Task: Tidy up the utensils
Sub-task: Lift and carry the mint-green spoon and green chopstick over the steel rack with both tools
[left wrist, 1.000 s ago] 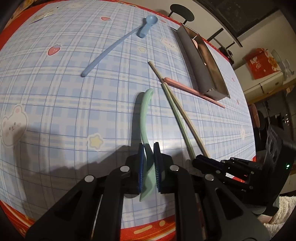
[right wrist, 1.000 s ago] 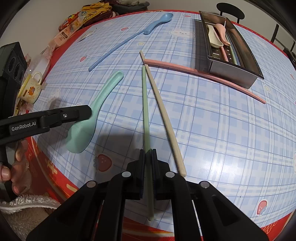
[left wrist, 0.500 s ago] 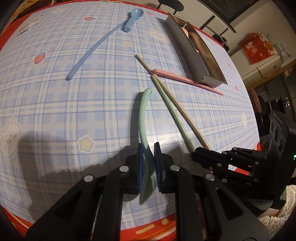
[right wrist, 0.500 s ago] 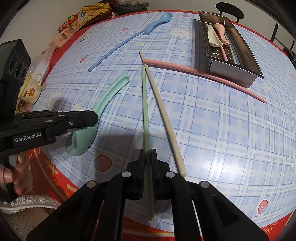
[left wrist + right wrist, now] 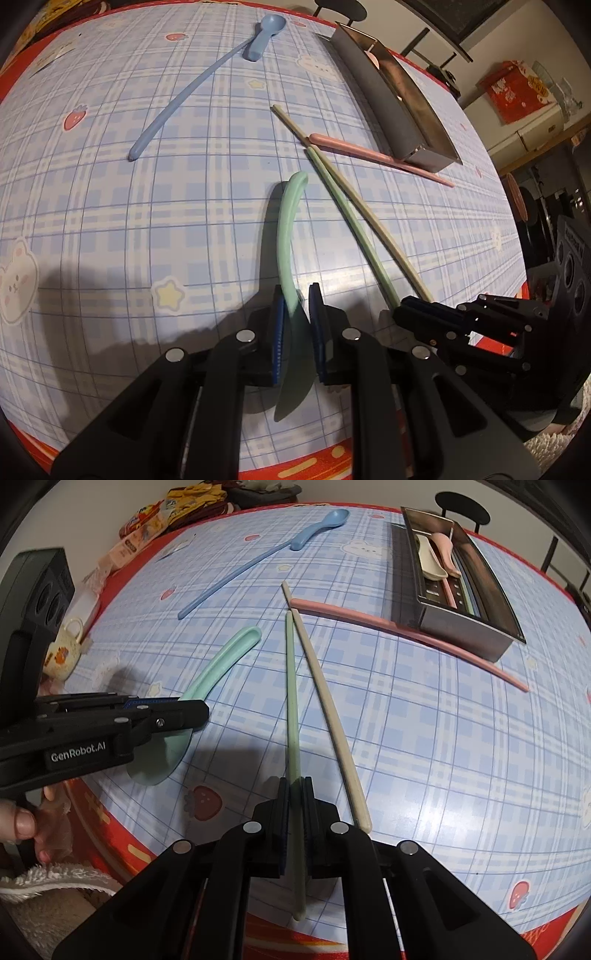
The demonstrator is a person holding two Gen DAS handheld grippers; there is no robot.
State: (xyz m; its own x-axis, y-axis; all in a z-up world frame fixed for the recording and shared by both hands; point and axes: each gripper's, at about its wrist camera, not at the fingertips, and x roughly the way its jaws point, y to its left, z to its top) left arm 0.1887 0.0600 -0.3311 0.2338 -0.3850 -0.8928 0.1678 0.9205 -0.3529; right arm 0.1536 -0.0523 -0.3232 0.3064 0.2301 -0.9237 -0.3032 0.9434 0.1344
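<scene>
My left tongs (image 5: 296,306) are closed on the green spoon (image 5: 287,236), pinching it where the handle widens into the bowl. I hold it there because the bowl is the heavy end, so the spoon should not swing, and the long handle points away from me, ready to go into the tray (image 5: 476,590) handle first. The bowl hangs below the pads, near the bench (image 5: 424,746) edge; the handle's far end looks low over the cloth, and I cannot tell if it touches.

My right tongs (image 5: 295,794) are clamped tight on the green chopstick (image 5: 291,701), close to its near end. That leaves most of its length out in front, so I can aim the tip along the tray's long slot. The cream chopstick (image 5: 325,709) lies just beside it, on the bench, the two nearly meeting at their far tips. It is free, so I judge it comes later.

The tray sits at the far right with a cream spoon and a pink spoon (image 5: 445,550) already in it, laid lengthwise. The pink chopstick (image 5: 388,622) lies against the tray's near corner, and the blue spoon (image 5: 317,528) and blue chopstick (image 5: 229,579) lie far left, well apart from the tray. With one piece in each hand, one trip can serve both.
</scene>
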